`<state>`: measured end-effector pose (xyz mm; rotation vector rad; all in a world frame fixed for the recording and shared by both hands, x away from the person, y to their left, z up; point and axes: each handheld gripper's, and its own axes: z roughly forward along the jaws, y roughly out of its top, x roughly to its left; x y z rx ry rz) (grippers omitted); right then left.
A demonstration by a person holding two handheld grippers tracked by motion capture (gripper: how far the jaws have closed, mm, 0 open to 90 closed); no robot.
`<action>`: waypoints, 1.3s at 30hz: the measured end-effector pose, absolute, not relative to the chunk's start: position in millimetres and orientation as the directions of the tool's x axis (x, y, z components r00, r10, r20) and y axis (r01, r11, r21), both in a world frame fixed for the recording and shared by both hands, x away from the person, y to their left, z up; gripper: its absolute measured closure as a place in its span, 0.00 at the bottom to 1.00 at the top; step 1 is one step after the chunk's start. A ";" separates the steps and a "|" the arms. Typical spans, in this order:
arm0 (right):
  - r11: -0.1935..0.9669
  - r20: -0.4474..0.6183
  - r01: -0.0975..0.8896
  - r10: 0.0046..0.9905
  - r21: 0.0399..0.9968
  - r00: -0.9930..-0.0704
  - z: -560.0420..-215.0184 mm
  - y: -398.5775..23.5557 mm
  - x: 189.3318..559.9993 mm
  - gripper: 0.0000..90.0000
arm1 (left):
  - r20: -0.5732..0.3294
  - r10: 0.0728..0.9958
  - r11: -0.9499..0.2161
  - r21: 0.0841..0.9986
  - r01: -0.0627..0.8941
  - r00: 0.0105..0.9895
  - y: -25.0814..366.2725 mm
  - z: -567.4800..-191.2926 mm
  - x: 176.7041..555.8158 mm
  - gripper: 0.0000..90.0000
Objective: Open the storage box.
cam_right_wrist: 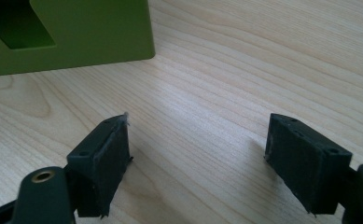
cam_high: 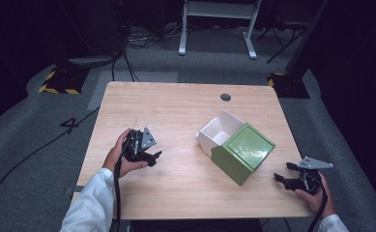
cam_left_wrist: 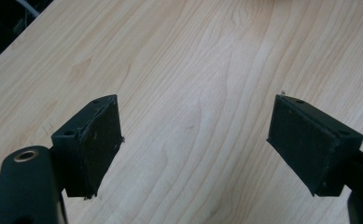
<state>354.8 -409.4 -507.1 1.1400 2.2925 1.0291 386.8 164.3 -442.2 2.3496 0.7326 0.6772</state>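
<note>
A green box (cam_high: 239, 153) with a glossy top lies on the wooden table (cam_high: 176, 106), and a white drawer (cam_high: 219, 131) sticks out of its far-left end. My left gripper (cam_high: 152, 156) rests at the table's left, open, with bare wood between its jaws (cam_left_wrist: 193, 140). My right gripper (cam_high: 284, 173) hovers at the table's right front edge, right of the green box, open and holding nothing. In the right gripper view the green box (cam_right_wrist: 76, 32) with a dark recess stands ahead at upper left, beyond the open gripper (cam_right_wrist: 198, 149).
A round dark grommet (cam_high: 225, 97) sits near the table's far edge. Cables and a taped stand base (cam_high: 62, 79) lie on the grey floor at left. A white frame (cam_high: 217, 24) stands behind the table.
</note>
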 end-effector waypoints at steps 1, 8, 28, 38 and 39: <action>0.403 -0.013 0.523 0.801 0.751 -0.599 -507.1 -409.4 354.8 0.24 | 0.290 0.632 -0.681 0.649 0.337 0.718 165.8 -443.5 385.6 0.19; 0.402 -0.012 0.524 0.801 0.751 -0.598 -507.1 -409.4 354.8 0.24 | 0.275 0.654 -0.670 0.642 0.372 0.704 181.2 -455.8 376.4 0.19; 0.402 -0.011 0.524 0.801 0.751 -0.599 -507.2 -409.5 355.0 0.24 | 0.164 0.754 -0.560 0.667 0.492 0.636 222.9 -480.0 356.6 0.19; 0.403 -0.011 0.523 0.800 0.751 -0.600 -507.1 -409.5 354.9 0.24 | 0.110 0.792 -0.516 0.647 0.562 0.600 243.3 -497.2 357.7 0.19; 0.403 -0.012 0.523 0.800 0.751 -0.600 -507.1 -409.6 354.9 0.24 | 0.102 0.797 -0.504 0.654 0.564 0.595 245.4 -498.6 357.7 0.18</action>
